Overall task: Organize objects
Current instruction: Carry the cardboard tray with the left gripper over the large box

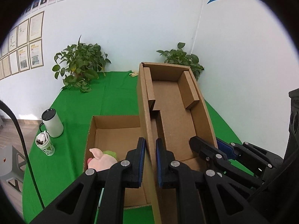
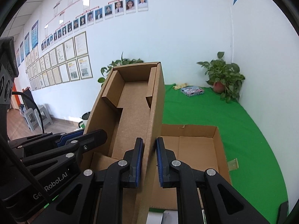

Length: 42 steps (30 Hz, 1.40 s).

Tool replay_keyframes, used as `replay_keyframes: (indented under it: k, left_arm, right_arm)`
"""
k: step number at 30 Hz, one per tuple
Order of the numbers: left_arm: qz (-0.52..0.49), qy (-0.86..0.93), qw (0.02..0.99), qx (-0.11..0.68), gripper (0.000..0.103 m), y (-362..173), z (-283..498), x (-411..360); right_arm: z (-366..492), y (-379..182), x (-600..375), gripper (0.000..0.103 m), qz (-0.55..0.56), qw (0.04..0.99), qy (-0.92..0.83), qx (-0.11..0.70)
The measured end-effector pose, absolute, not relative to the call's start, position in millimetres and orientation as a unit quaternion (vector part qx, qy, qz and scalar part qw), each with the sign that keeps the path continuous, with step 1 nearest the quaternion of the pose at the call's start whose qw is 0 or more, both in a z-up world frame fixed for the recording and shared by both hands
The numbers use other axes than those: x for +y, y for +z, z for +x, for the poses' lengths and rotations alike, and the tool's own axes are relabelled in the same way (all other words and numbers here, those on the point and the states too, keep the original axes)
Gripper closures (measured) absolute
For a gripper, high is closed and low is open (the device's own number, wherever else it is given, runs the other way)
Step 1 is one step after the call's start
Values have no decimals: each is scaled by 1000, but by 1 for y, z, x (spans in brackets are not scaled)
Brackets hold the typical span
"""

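A brown cardboard lid (image 1: pixel 173 112) is held tilted up above an open cardboard box (image 1: pixel 114 132) on the green cloth. My left gripper (image 1: pixel 150 160) is shut on the lid's left wall. My right gripper (image 2: pixel 149 160) is shut on the lid's right wall (image 2: pixel 155 102); it also shows in the left wrist view (image 1: pixel 214 147). A pink and green plush toy (image 1: pixel 101 158) lies in the box's near left corner. The box interior (image 2: pixel 194 149) shows bare cardboard in the right wrist view.
A white mug with a black lid (image 1: pixel 52 123) and a paper cup (image 1: pixel 44 143) stand at the table's left edge. Potted plants (image 1: pixel 80 65) (image 2: pixel 224 76) stand at the back. A patterned packet (image 2: pixel 192 91) lies at the far side. Grey stools (image 2: pixel 37 117) are on the floor.
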<state>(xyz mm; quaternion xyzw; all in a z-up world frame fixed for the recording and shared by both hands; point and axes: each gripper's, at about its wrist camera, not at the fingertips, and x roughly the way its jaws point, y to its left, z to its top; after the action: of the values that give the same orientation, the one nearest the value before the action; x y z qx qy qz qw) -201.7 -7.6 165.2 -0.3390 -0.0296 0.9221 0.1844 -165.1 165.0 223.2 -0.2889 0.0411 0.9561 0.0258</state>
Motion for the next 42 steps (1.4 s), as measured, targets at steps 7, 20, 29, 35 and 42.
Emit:
replay_keyframes:
  k: [7, 20, 29, 35, 42]
  left_arm:
    - [-377, 911, 167, -21, 93, 129, -239, -3]
    - [-453, 881, 138, 12, 93, 37, -315, 7]
    - [-518, 846, 122, 24, 93, -26, -339, 9]
    - [-540, 832, 125, 13, 90, -42, -346, 3]
    - [-536, 835, 122, 7, 88, -30, -338, -4]
  right_arm:
    - [-235, 183, 183, 91, -332, 12, 942, 55]
    - [-331, 44, 209, 91, -390, -2, 915, 101]
    - [-363, -51, 217, 92, -447, -14, 885, 131]
    - [-374, -82, 210, 92, -488, -6, 863, 133]
    - [-380, -87, 200, 96, -504, -5, 853, 136]
